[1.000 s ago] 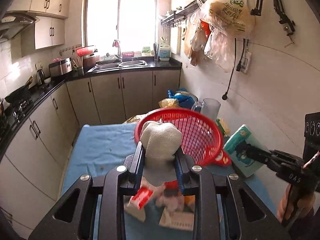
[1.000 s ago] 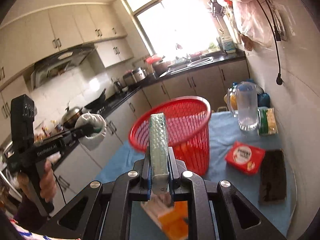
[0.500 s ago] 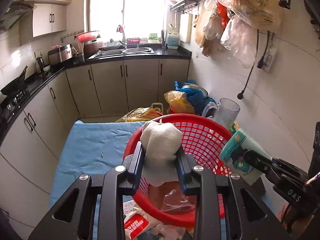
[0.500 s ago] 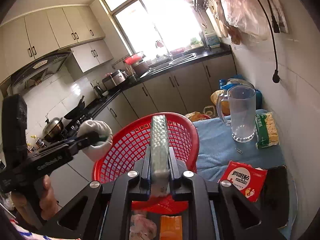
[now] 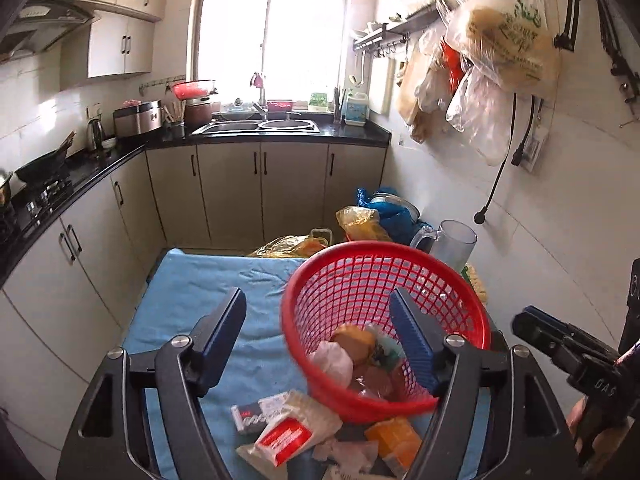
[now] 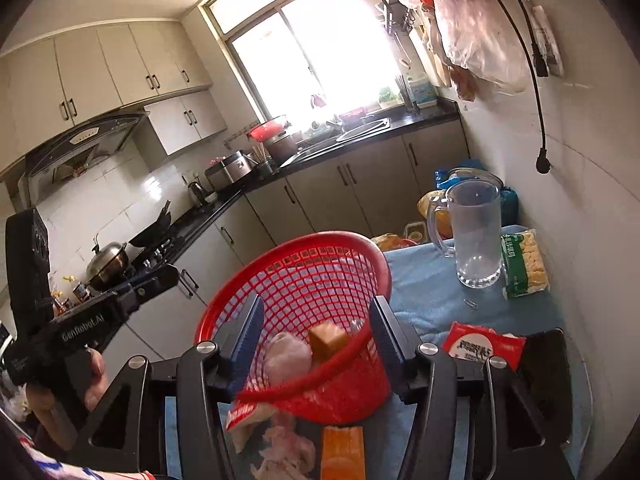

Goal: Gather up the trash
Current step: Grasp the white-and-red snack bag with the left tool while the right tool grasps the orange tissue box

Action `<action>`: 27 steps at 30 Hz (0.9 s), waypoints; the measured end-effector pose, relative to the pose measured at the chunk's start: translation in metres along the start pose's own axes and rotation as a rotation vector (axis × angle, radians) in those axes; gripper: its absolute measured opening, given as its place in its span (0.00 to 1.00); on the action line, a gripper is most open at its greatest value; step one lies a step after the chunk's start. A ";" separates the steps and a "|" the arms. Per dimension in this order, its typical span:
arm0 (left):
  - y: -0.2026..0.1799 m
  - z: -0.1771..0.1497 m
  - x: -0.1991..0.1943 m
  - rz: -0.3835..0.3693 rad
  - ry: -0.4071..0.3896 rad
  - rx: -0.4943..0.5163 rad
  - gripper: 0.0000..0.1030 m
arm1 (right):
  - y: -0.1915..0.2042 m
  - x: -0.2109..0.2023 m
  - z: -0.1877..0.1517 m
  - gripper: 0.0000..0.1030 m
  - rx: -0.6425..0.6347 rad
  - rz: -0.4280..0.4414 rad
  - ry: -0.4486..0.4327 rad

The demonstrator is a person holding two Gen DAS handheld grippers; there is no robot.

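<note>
Your left gripper and right gripper are both opening, empty, over the red basket; only your right view shows the glass jug whole.

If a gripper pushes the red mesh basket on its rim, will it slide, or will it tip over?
The red mesh basket looks like thin, openwork plastic, so it is probably light and easy to shift. It already leans in both views, so a push high on the rim would likely tip it. The blue cloth under it may also bunch rather than let it slide.
</note>
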State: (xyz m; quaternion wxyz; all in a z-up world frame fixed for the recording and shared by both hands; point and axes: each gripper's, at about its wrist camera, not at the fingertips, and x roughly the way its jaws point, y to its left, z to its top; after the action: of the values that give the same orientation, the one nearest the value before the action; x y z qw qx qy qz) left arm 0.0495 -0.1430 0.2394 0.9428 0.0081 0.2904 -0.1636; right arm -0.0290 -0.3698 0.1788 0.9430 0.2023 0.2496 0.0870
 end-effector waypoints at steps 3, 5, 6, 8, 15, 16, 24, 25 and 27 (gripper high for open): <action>0.011 -0.017 -0.018 0.019 -0.010 -0.001 0.72 | 0.002 -0.017 -0.010 0.63 -0.036 -0.010 0.012; 0.020 -0.030 -0.029 0.036 -0.008 0.002 0.73 | 0.002 -0.028 -0.018 0.65 -0.064 -0.016 0.029; 0.023 -0.036 -0.032 0.042 -0.006 0.003 0.73 | 0.001 -0.033 -0.022 0.65 -0.077 -0.019 0.039; 0.032 -0.052 -0.038 0.056 0.006 0.005 0.75 | -0.001 -0.046 -0.033 0.68 -0.105 -0.030 0.067; 0.060 -0.105 -0.028 0.069 0.103 0.018 0.77 | -0.019 -0.068 -0.083 0.73 -0.186 -0.074 0.206; 0.060 -0.109 -0.024 0.064 0.117 0.019 0.77 | -0.023 -0.068 -0.094 0.73 -0.189 -0.074 0.235; 0.059 -0.148 0.021 0.030 0.259 0.024 0.77 | -0.039 -0.046 -0.149 0.77 -0.133 -0.010 0.384; 0.059 -0.150 0.025 0.027 0.268 0.027 0.77 | -0.039 -0.040 -0.157 0.77 -0.135 0.006 0.411; 0.054 -0.154 0.035 0.016 0.291 0.041 0.77 | -0.035 -0.033 -0.168 0.78 -0.147 0.026 0.441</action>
State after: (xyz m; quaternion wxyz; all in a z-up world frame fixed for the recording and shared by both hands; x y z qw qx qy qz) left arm 0.0097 -0.0857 0.0884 0.8916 0.0532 0.4206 -0.1592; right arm -0.1401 -0.3530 0.0446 0.8766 0.1122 0.4402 0.1592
